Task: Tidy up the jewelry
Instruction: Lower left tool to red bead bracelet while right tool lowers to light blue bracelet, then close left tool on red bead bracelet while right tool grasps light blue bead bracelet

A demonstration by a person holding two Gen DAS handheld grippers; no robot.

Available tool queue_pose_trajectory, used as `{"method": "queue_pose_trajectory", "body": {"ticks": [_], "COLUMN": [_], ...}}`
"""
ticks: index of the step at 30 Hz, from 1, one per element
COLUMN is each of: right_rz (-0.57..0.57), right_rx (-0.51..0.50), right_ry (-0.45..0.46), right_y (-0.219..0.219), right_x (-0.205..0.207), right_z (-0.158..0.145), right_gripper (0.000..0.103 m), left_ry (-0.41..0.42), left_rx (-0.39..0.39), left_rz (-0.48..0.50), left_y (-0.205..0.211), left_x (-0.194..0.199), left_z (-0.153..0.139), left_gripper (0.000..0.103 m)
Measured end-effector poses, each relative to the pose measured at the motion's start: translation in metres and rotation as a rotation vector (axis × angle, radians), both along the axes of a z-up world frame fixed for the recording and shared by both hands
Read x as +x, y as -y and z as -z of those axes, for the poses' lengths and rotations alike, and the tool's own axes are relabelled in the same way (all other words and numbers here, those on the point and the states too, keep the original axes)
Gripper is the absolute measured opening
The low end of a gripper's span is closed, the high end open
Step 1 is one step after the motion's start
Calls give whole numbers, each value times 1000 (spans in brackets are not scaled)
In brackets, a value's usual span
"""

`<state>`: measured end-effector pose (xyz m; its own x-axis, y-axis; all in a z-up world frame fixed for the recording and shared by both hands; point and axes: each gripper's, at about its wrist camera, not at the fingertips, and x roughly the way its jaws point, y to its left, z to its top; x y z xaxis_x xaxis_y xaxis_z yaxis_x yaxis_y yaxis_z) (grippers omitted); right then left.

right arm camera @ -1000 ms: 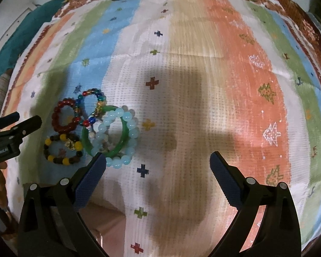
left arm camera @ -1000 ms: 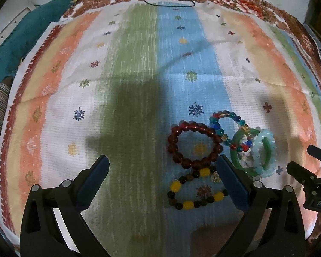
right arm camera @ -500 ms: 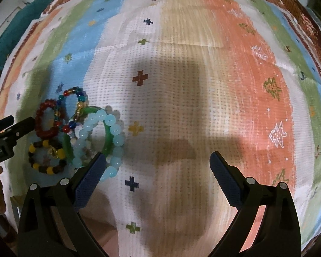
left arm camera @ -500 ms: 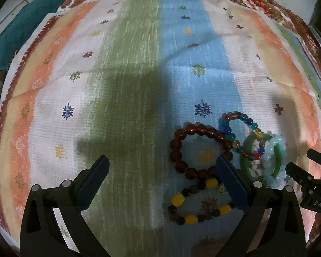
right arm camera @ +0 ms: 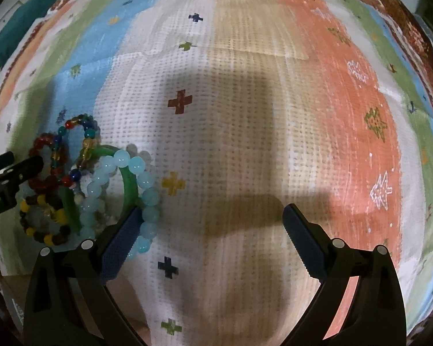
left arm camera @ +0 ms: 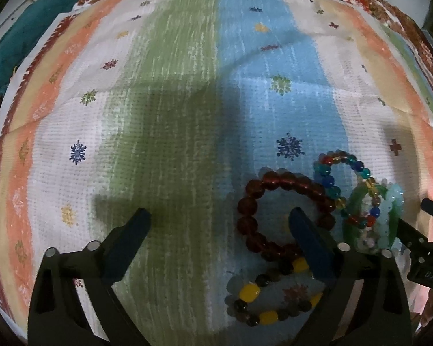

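Beside the dark red round-bead bracelet [left arm camera: 285,210] on the striped woven cloth [left arm camera: 182,115], yellow-and-brown [left arm camera: 271,297], multicoloured glass [left arm camera: 343,181], pale aqua [right arm camera: 130,190] bracelets and a green bangle [right arm camera: 128,184] overlap. Left gripper [left arm camera: 219,239] and right gripper [right arm camera: 210,233] hover, jaws wide, empty. Pinching one bracelet could drag its tangled neighbours along.

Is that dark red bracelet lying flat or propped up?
Flat: the red bracelet lies as a full ring on the cloth, touching neighbouring bracelets.
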<state>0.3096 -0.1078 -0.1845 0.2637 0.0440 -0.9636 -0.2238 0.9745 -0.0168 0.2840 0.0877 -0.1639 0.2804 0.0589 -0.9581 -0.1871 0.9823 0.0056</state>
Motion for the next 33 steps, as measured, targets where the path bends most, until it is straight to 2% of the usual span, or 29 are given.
{"method": "queue_pose_trajectory", "body": {"ticks": [1,4,6,7,9,10,12,14,18,26,33], "right_rz": [-2,-19,-34,-46,-67,-75,-81,-81,-95,-116,-109], "right_rx": [-1,9,15,13,7,-2,-21,-31,-26,32,73], "right_ry": [1,8,18,26,43,52,70,83,109,175,184], "right_y": [-1,-4,-7,-9,-13,-14,-15,-13,-8,2,8], "right_x": [2,3,3,2,0,0,0,-1,-6,-24,-33], "right_z": [0,-1,-3,-5,-9,-10,-11,-13,-24,-62,-75], "right_gripper": [98,87,68,63,43,39,23,15,12,12,12], "left_ry": [-2,5,10,12,21,23,20,18,29,112,167], "left_rx": [6,15,17,16,4,-8,4,22,13,-32,-56], "left_rz": [2,24,37,45,54,60,69,82,77,79,81], "left_y": [0,2,3,5,6,6,8,8,6,14,20], "left_x": [1,4,3,3,4,4,6,6,6,-4,-20], "left_z": [1,2,1,1,-1,-2,-3,-4,-13,-51,-72], "left_gripper": [88,78,68,65,42,36,21,15,13,13,13]}}
